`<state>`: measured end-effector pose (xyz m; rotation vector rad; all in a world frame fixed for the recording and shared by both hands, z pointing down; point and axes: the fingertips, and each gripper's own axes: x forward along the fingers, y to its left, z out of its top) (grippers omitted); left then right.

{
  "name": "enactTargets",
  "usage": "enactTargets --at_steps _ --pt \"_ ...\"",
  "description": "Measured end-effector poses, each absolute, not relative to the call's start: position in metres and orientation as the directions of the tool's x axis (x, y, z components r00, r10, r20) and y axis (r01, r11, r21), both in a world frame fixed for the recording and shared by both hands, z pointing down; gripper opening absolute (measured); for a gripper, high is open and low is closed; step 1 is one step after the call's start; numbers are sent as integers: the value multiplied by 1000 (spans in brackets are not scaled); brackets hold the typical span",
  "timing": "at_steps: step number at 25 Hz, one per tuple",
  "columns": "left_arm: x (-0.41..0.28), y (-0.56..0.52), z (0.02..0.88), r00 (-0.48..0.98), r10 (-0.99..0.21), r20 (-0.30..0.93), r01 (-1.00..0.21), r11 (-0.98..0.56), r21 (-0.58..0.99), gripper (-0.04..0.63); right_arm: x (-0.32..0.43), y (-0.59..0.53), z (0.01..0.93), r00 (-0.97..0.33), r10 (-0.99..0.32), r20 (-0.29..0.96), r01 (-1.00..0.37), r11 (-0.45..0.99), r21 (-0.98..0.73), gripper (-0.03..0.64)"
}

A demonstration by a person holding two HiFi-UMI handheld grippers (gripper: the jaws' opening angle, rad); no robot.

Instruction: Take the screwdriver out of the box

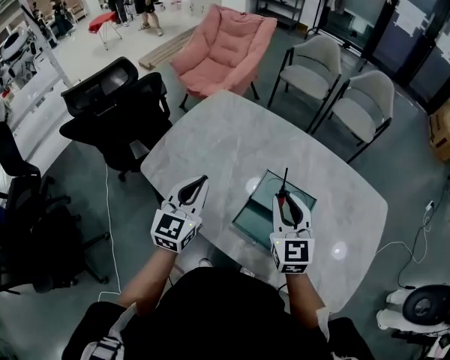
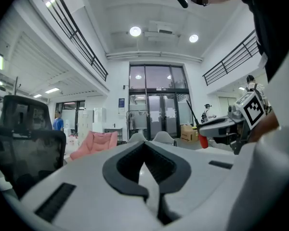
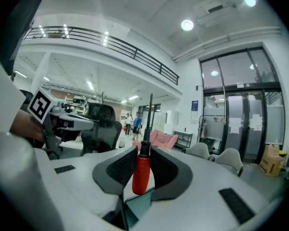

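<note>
Over the pale table (image 1: pixel 225 137), the right gripper (image 1: pixel 287 199) pinches the red handle of the screwdriver (image 3: pixel 140 170), rod standing up, just above the box (image 1: pixel 256 216) so it clears the walls, while the left gripper (image 2: pixel 144 146) is pressed together, empty.

The box (image 1: pixel 256 214) sat by the table's (image 1: pixel 232 133) near edge, my right gripper (image 1: pixel 287 199) above it with the screwdriver (image 3: pixel 140 171) between its jaws, my left gripper (image 1: pixel 199 185) to the box's left.
</note>
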<state>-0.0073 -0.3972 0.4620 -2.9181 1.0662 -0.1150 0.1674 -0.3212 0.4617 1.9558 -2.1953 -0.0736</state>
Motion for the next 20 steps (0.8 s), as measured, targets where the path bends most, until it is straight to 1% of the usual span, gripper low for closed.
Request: enactTargets --at_steps 3,6,13,20 --pt "-3 -395 458 770 -636 57 -634 -772 -57 6 174 -319 444 -81 -995 62 -984 90 156 100" --pt "1 -391 457 777 -627 55 -625 -779 -57 6 177 -318 433 -70 -997 37 -987 74 146 101" --pt "10 -384 457 790 -611 49 -610 -792 -40 6 180 -318 422 -60 -998 10 -986 61 157 100" --pt "5 -382 459 781 -621 56 -621 -783 -25 6 180 -316 416 -57 -998 1 -982 57 182 100"
